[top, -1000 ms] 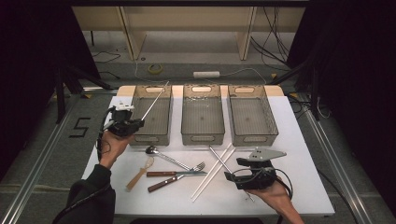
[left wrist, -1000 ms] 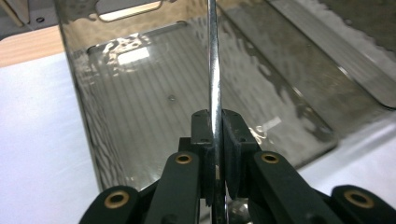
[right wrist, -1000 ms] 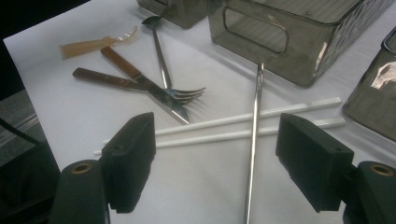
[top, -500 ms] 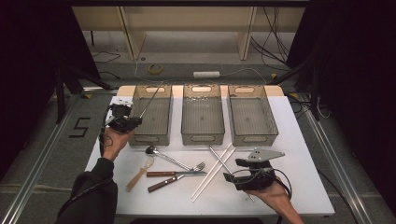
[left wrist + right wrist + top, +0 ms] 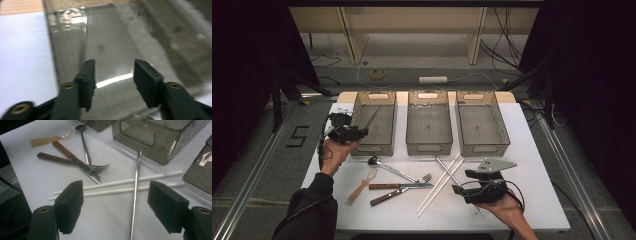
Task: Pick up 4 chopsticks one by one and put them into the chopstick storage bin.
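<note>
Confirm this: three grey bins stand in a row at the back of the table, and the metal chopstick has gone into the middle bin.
Not the middle one. The high view shows the metal chopstick lying in the left bin; the middle bin holds nothing. Three bins in a row is correct.

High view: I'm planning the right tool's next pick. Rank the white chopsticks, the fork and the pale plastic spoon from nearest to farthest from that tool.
1. white chopsticks: just left of the right tool, crossing toward the bins.
2. fork: farther left, mid-table, across the knife.
3. pale plastic spoon: farthest, by the left forearm.
</note>
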The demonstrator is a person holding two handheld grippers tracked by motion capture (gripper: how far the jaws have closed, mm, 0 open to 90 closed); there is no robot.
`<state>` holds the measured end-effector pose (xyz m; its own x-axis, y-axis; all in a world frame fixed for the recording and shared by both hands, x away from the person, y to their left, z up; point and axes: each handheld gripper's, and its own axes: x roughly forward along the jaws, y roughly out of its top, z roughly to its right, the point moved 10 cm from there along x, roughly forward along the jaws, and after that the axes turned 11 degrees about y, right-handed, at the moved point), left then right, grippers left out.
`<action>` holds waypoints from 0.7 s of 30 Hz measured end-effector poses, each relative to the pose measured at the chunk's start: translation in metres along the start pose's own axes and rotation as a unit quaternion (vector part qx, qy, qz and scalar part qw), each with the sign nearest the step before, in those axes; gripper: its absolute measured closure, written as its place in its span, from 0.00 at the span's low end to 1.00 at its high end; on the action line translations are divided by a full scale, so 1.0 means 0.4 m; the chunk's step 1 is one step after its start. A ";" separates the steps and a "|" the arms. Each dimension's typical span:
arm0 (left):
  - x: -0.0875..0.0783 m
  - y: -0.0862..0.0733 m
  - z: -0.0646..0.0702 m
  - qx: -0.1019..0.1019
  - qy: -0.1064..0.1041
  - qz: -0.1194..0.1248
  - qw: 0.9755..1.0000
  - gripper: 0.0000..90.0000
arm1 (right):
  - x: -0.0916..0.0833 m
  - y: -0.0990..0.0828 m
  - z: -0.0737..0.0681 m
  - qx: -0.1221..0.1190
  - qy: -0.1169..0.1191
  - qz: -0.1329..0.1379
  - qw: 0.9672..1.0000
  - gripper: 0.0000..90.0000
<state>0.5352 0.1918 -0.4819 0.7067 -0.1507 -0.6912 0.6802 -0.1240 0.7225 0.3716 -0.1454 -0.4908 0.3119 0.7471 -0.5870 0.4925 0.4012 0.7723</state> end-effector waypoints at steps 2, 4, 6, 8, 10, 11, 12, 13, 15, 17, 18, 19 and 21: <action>-0.025 -0.003 0.023 -0.003 -0.026 0.008 1.000 0.48 | 0.001 -0.004 0.005 0.003 -0.003 -0.007 1.000 0.33; -0.050 -0.006 0.043 0.000 -0.045 0.020 0.999 0.43 | 0.002 -0.009 0.011 0.005 -0.012 -0.015 1.000 0.34; -0.070 -0.007 0.058 0.020 -0.050 0.023 0.998 0.39 | 0.003 -0.014 0.017 0.018 -0.017 -0.023 0.999 0.35; -0.095 -0.007 0.074 0.019 -0.069 0.036 0.997 0.37 | 0.002 -0.017 0.026 0.026 -0.026 -0.028 0.999 0.36; -0.114 -0.018 0.094 0.026 -0.084 0.039 0.995 0.33 | 0.000 -0.021 0.033 0.033 -0.034 -0.034 0.998 0.38; -0.122 -0.024 0.104 0.033 -0.089 0.042 0.995 0.32 | 0.000 -0.024 0.039 0.037 -0.040 -0.038 0.998 0.39; -0.128 -0.030 0.113 0.039 -0.091 0.045 0.994 0.31 | 0.001 -0.028 0.044 0.039 -0.043 -0.043 0.997 0.40; -0.135 -0.036 0.121 0.041 -0.094 0.048 0.994 0.30 | 0.003 -0.032 0.048 0.042 -0.045 -0.050 0.997 0.41; -0.145 -0.049 0.139 0.050 -0.102 0.050 0.992 0.28 | 0.007 -0.040 0.055 0.048 -0.047 -0.062 0.996 0.44; -0.155 -0.065 0.155 0.060 -0.109 0.053 0.991 0.27 | 0.012 -0.047 0.060 0.051 -0.048 -0.080 0.994 0.47; -0.159 -0.073 0.164 0.065 -0.112 0.053 0.990 0.26 | 0.015 -0.052 0.062 0.051 -0.047 -0.092 0.993 0.48; -0.164 -0.080 0.171 0.068 -0.113 0.056 0.990 0.26 | 0.018 -0.054 0.064 0.053 -0.049 -0.101 0.992 0.48; -0.173 -0.095 0.187 0.075 -0.122 0.060 0.988 0.25 | 0.024 -0.054 0.067 0.052 -0.049 -0.114 0.991 0.51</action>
<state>0.4460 0.1337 -0.4605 0.7011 -0.4021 -0.5889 0.5444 -0.2316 0.8062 0.3860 -0.1611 -0.5196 0.2572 0.5865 -0.7680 0.6391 0.4929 0.5904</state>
